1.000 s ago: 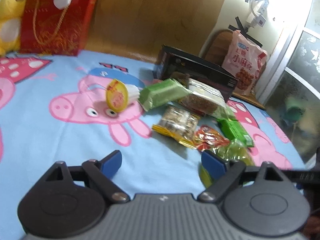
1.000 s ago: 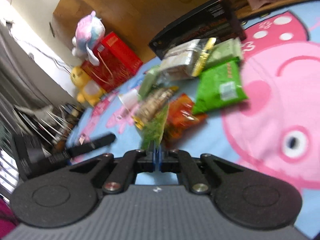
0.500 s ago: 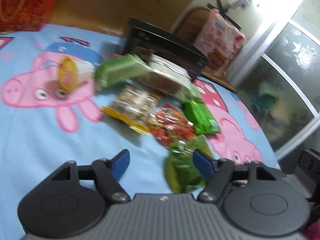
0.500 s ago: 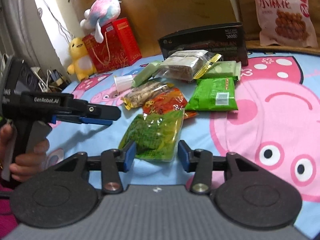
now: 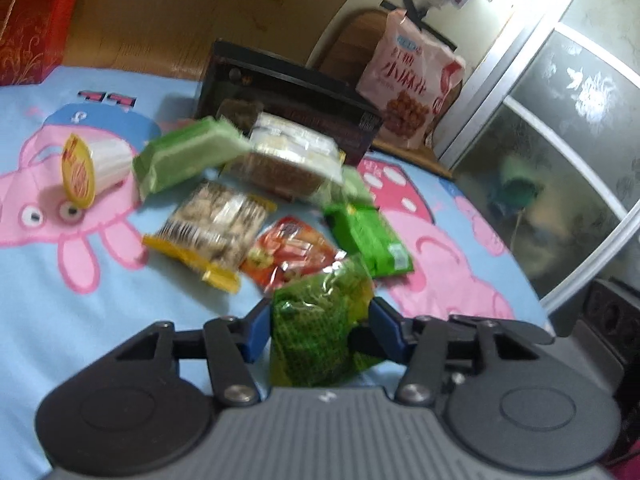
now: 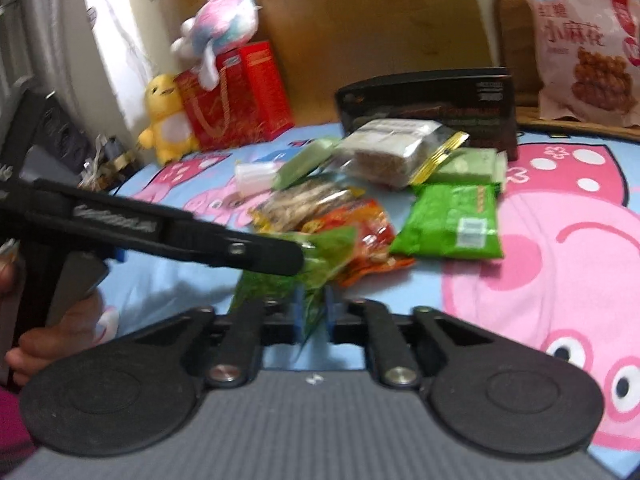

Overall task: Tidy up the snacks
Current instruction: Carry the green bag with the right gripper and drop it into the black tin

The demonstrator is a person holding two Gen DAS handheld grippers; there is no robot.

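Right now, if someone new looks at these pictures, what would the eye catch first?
First, the dark green snack bag in the near centre, with the left gripper and the right gripper both closing on it. Behind it, a loose pile of snack packets lies on the pink-pig sheet, before a black box.

Snack packets on cloth: 7, incl. green bag (image 5: 320,320) (image 6: 316,248)
Lidded cups: 1 (image 5: 90,166)
Black boxes: 1 (image 5: 288,100)
Pink snack bags, standing behind: 1 (image 6: 584,44)
Plush toys: 2 — yellow (image 6: 166,120), pink-white (image 6: 220,24)
Red gift bags: 1 (image 6: 236,96)
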